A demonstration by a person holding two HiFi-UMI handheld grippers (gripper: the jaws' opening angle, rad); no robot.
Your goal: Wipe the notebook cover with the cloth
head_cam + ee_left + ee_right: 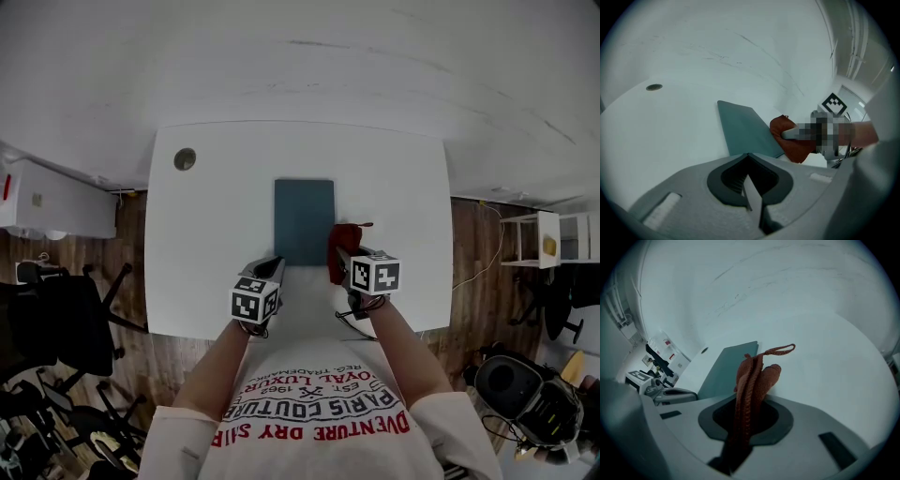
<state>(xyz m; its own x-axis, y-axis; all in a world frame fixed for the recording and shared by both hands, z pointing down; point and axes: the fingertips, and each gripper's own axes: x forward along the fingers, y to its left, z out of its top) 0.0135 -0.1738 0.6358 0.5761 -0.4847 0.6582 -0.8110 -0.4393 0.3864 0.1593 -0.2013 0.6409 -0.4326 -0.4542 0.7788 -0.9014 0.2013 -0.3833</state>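
The right gripper (743, 437) has its jaws clamped on the red cloth (752, 378), which hangs bunched just beside the right edge of the teal notebook (303, 217). The left gripper (751, 194) has its jaws pressed together on nothing, near the notebook's near edge. The notebook lies flat on the white table (211, 234).

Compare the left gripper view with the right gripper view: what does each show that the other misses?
Left only: the left tool, jaws shut on nothing, and the right tool seen side-on. Right only: the red cloth pinched in the right tool's own jaws, its loop sticking out, and the left tool from outside. Both: that cloth, the teal notebook, and the white table with its round hole.
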